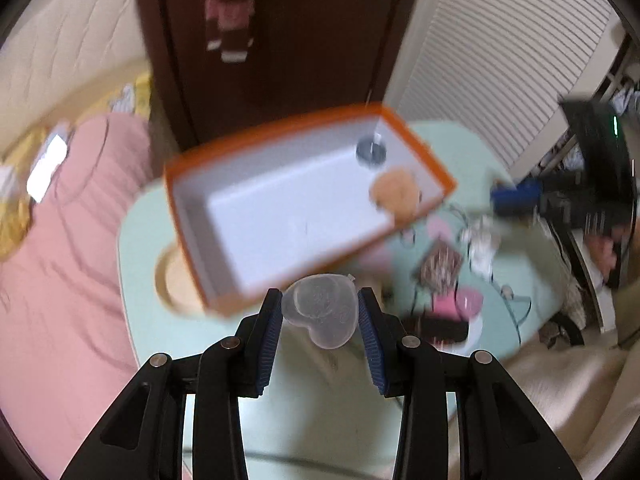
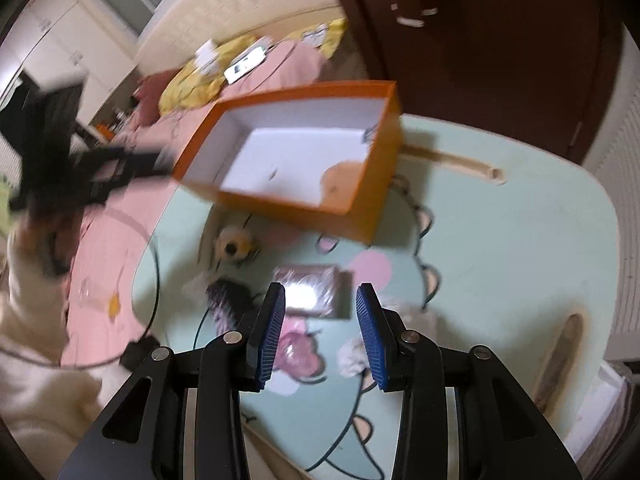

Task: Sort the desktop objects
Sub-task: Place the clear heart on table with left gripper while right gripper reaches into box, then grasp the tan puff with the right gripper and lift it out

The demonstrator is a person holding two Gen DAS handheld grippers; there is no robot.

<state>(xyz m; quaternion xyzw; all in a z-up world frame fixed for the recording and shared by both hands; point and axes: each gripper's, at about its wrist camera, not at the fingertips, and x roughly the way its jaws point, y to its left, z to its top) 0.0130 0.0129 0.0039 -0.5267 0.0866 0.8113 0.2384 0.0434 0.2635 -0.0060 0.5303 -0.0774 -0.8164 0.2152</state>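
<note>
The left gripper [image 1: 320, 312] pinches a clear heart-shaped dish [image 1: 322, 314] just near of the orange box [image 1: 304, 208] on the mint table [image 2: 500, 240] — the right gripper [image 2: 320, 316] hangs spread, empty.

Both wrist cameras looked forward and down along their own fingers from above the near edge of the mint-green desk [image 1: 136, 240]. Each faced the orange box [image 1: 304, 204], which both views shared along with the desk [image 2: 520, 220] and the dark door beyond.
</note>
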